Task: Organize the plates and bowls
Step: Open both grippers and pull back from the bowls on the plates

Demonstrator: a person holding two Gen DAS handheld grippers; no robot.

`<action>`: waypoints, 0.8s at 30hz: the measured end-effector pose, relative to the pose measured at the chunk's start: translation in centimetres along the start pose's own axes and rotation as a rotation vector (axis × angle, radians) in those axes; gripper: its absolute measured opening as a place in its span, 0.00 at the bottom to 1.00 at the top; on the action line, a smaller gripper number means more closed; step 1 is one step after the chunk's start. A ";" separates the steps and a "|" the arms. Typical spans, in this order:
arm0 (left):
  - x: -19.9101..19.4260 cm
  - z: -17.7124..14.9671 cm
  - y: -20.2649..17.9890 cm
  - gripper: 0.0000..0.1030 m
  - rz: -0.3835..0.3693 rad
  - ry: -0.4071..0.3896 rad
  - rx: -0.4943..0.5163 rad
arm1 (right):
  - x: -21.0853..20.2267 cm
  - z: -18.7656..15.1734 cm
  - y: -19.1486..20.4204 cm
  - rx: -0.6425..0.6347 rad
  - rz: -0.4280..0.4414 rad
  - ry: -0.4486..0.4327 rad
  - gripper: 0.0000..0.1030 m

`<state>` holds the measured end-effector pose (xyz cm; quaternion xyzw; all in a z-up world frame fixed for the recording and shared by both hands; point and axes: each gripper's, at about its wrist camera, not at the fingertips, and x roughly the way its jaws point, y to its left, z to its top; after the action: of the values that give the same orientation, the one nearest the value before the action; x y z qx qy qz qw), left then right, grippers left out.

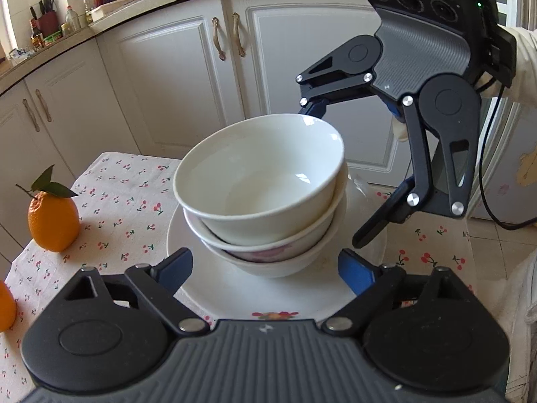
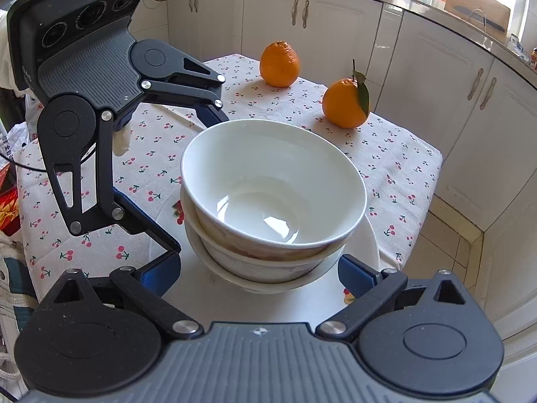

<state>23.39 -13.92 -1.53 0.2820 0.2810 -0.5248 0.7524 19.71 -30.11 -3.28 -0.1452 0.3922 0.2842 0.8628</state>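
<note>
The left hand-held gripper [image 1: 265, 268] gapes wide around the stacked bowls [image 1: 261, 194] without touching them. The stack sits on a white plate [image 1: 235, 288] mid-bench [image 1: 110, 201]. At 2 o'clock in the left view, the right hand-held gripper [image 1: 335, 174] is equally wide, empty.

Hiding most of the lower bowls [image 1: 268, 252] inside the stack, under the top bowl [image 1: 258, 174]. Covering the middle of the plate [image 2: 365, 245] and a part of its printed pattern. Being cut by the left edge: a second orange [image 1: 6, 305]. Staying too small to read: the bottles [image 1: 72, 16] on the far counter. Hiding one far fingertip [image 1: 313, 109] behind the top bowl's rim.
</note>
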 end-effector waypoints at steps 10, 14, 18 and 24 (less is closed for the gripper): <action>-6.3 -2.5 -2.2 0.96 0.229 -0.091 -0.214 | -3.6 0.4 3.9 0.135 -0.165 -0.043 1.00; -9.0 -3.7 -3.8 0.98 0.345 -0.140 -0.309 | -4.4 0.9 6.1 0.199 -0.221 -0.080 1.00; -11.5 -5.5 -4.7 0.99 0.420 -0.159 -0.443 | -4.8 1.6 8.6 0.241 -0.251 -0.132 1.00; -12.8 -8.1 -5.3 0.99 0.613 -0.095 -0.610 | -4.4 1.8 12.1 0.316 -0.305 -0.182 1.00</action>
<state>13.61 -1.54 1.48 0.0928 0.2912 -0.1824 0.9345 11.15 -21.28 0.85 -0.0398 0.3261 0.0973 0.9395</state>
